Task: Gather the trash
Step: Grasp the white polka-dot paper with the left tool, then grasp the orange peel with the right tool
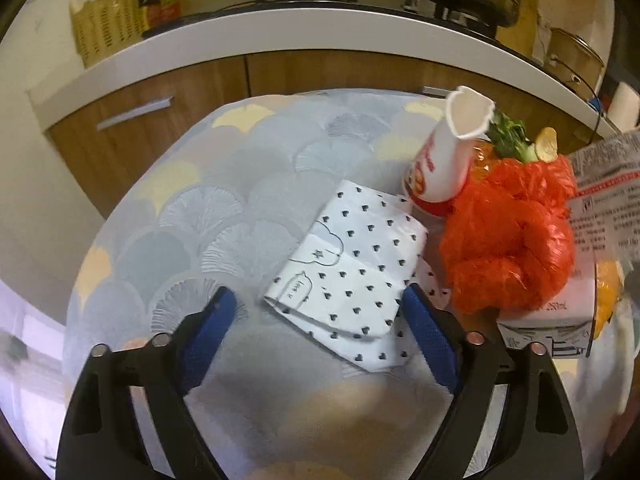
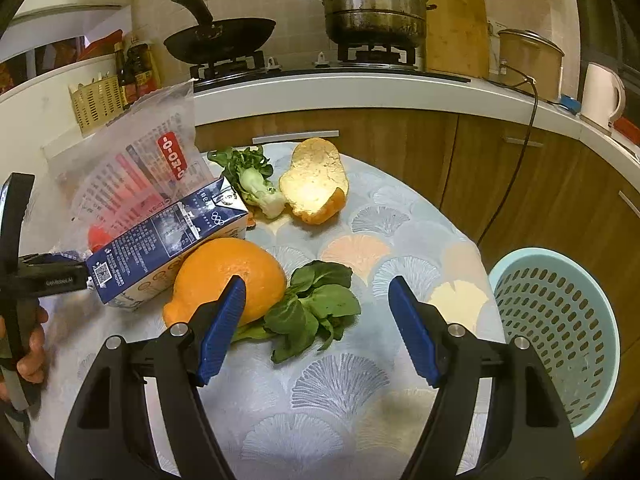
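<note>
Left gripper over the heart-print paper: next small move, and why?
Probably ease the left gripper a little further down and forward, then close. Its jaws stand open and the folded white heart-print paper lies flat on the fan-patterned tablecloth between the blue fingertips, with the right tip at its edge; nothing is gripped yet.

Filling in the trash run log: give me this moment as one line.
left tool: open, at folded heart-print paper | right tool: open, empty, over greens | basket: beside table
</note>
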Tool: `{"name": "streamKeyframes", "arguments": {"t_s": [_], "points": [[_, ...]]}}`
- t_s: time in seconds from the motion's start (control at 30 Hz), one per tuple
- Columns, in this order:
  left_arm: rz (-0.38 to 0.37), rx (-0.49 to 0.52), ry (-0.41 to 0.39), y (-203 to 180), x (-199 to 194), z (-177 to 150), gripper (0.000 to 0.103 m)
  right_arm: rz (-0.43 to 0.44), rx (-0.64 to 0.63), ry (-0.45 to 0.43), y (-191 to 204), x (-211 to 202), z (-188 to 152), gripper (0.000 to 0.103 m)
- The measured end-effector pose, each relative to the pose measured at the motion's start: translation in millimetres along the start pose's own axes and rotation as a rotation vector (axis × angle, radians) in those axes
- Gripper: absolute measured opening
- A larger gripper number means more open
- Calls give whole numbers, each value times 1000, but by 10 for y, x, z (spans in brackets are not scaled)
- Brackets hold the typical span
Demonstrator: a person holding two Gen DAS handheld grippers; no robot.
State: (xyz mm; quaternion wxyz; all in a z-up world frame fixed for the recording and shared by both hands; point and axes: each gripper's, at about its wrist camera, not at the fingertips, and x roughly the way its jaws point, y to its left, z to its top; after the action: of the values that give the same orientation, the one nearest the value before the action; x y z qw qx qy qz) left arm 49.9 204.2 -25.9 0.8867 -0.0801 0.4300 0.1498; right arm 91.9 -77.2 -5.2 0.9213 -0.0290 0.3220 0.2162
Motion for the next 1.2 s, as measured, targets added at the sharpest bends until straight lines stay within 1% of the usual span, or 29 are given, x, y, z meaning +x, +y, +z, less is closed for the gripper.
{"name": "streamKeyframes", "arguments": {"t_s": [0.03, 0.17, 0.2, 0.23, 0.27, 0.3, 0.33, 0.43, 0.5, 0.6, 0.7, 0.8, 0.9, 1.0, 1.07, 1.13, 1.2], "points": [[-6, 5, -6, -8, -16, -11, 66, 3, 3, 1, -8, 2, 0, 70], [-6, 20, -37, -44, -83, -55, 50, 5, 9, 7, -15, 13, -4, 70], [-15, 14, -43, -50, -112, -67, 45, 5, 7, 9, -11, 16, -5, 70], [-30, 2, -58, -38, -149, -78, 38, 5, 5, 9, -5, 14, -6, 70], [-40, -6, -76, -27, -191, -89, 34, 4, 1, 7, 2, 10, -7, 70], [-46, -13, -87, -22, -219, -94, 18, 3, -1, 4, 5, 4, -8, 70], [-55, -31, -95, 5, -256, -98, 11, 0, 0, -4, 4, -12, -11, 70], [-89, -77, -96, 67, -277, -129, 8, 8, 10, -24, -17, -63, -17, 70], [-130, -106, -130, 111, -302, -158, 8, 15, 20, -23, -55, -84, -16, 70], [-163, -139, -167, 159, -384, -190, 7, 20, 40, -17, -119, -114, -13, 70], [-198, -168, -204, 215, -442, -207, 7, 4, 23, 1, -134, -130, -43, 70], [-224, -193, -225, 258, -481, -211, 7, -6, -6, 47, -138, -100, -96, 70], [-237, -202, -249, 264, -557, -206, 7, -19, -13, 103, -149, 0, -116, 64], [-247, -199, -274, 257, -643, -193, 7, 34, -6, 159, -140, 97, -122, 64], [-258, -192, -283, 246, -683, -177, 7, 60, -29, 182, -76, 142, -125, 64], [-263, -185, -287, 230, -705, -169, 7, 44, -78, 177, 34, 169, -107, 64], [-268, -186, -285, 216, -703, -164, 7, 17, -113, 193, 119, 265, -62, 64]]}}
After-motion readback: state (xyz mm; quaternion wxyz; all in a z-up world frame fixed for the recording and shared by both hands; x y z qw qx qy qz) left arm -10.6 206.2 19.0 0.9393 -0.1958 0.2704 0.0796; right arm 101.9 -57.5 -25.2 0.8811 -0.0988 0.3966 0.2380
